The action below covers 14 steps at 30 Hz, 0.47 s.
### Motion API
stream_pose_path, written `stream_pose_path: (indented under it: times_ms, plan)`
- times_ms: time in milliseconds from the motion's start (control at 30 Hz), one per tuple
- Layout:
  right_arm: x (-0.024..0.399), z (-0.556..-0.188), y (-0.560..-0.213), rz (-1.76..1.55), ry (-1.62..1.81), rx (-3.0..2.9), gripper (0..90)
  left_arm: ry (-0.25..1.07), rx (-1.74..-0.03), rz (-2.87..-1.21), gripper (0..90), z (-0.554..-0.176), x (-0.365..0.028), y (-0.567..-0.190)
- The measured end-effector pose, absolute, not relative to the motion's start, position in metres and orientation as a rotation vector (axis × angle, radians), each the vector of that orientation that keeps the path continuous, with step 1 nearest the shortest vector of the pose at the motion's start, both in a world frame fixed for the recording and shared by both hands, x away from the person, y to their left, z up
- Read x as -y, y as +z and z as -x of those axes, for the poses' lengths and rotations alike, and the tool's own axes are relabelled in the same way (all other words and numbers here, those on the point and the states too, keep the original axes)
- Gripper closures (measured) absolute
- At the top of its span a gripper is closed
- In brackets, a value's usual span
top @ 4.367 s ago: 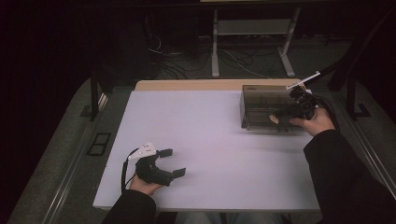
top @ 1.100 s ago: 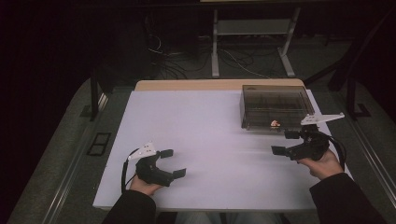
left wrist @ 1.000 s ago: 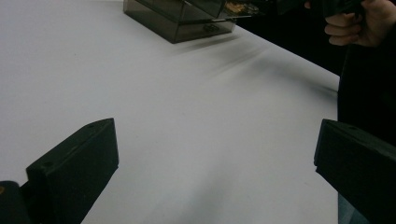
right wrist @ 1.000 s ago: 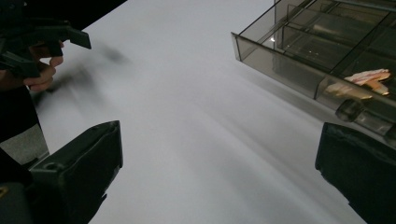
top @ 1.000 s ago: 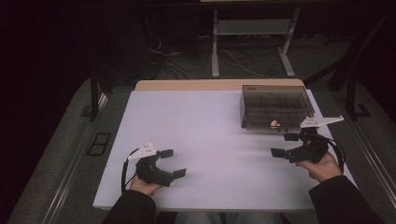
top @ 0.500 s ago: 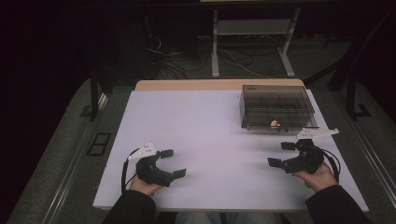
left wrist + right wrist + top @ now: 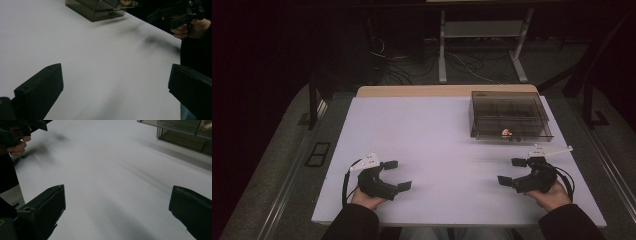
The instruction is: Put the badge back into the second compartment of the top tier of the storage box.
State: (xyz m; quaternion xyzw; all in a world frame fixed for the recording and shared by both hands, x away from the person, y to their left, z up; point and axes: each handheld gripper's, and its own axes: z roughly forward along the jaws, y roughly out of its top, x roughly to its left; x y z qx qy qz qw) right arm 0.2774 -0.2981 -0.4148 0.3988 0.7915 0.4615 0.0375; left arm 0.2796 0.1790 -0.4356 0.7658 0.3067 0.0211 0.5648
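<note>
High view: your left gripper and right gripper rest near the table's front edge — jaws spread wide, nothing between them. Smoky compartment box sits far right, small pale item inside. Approach it level, slowly.

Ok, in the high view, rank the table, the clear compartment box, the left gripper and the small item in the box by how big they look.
1. Table, by far the largest.
2. Compartment box.
3. Left gripper, smaller than the box, though it sits nearer the camera.
4. Small item in the box, clearly the smallest.
</note>
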Motion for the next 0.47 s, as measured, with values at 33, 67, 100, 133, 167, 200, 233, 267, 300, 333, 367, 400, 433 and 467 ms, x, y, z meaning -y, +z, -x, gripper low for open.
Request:
stream_pose_path:
  times_ms: [33, 67, 100, 133, 167, 200, 233, 267, 300, 333, 367, 400, 433, 467]
  plan:
    - [0.298, -0.277, -0.416, -1.227, 1.418, -2.428, 0.1, 0.049, -0.721, -1.801, 0.0, -0.28, -0.179, -0.436]
    - [0.298, -0.276, -0.417, -1.221, 1.414, -2.434, 0.0, 0.049, -0.721, -1.802, 0.0, -0.28, -0.179, -0.436]
    - [0.298, -0.276, -0.418, -1.224, 1.415, -2.437, 0.0, 0.049, -0.72, -1.802, 0.0, -0.28, -0.179, -0.436]
    - [0.297, -0.275, -0.42, -1.223, 1.416, -2.437, 0.1, 0.049, -0.721, -1.801, 0.0, -0.28, -0.179, -0.436]
    - [0.297, -0.274, -0.421, -1.222, 1.413, -2.439, 0.1, 0.048, -0.721, -1.801, 0.0, -0.28, -0.179, -0.436]
    - [0.298, -0.273, -0.422, -1.219, 1.411, -2.444, 0.1, 0.048, -0.721, -1.801, 0.0, -0.28, -0.179, -0.436]
    - [0.298, -0.272, -0.423, -1.216, 1.408, -2.446, 0.0, 0.047, -0.721, -1.802, 0.0, -0.28, -0.179, -0.436]
    - [0.298, -0.272, -0.424, -1.212, 1.406, -2.444, 0.1, 0.047, -0.719, -1.804, 0.0, -0.28, -0.179, -0.436]
    - [0.297, -0.27, -0.425, -1.214, 1.395, -2.452, 0.1, 0.047, -0.721, -1.803, 0.0, -0.28, -0.179, -0.436]
    - [0.297, -0.27, -0.426, -1.202, 1.391, -2.457, 0.1, 0.047, -0.72, -1.804, 0.0, -0.28, -0.179, -0.436]
    - [0.297, -0.269, -0.427, -1.207, 1.387, -2.464, 0.1, 0.045, -0.721, -1.802, 0.0, -0.28, -0.179, -0.436]
    - [0.297, -0.269, -0.428, -1.197, 1.385, -2.472, 0.1, 0.045, -0.721, -1.802, 0.0, -0.28, -0.179, -0.436]
    - [0.297, -0.268, -0.429, -1.202, 1.384, -2.473, 0.1, 0.044, -0.721, -1.801, 0.0, -0.28, -0.179, -0.436]
    - [0.298, -0.267, -0.43, -1.201, 1.388, -2.472, 0.1, 0.044, -0.722, -1.801, 0.0, -0.28, -0.179, -0.436]
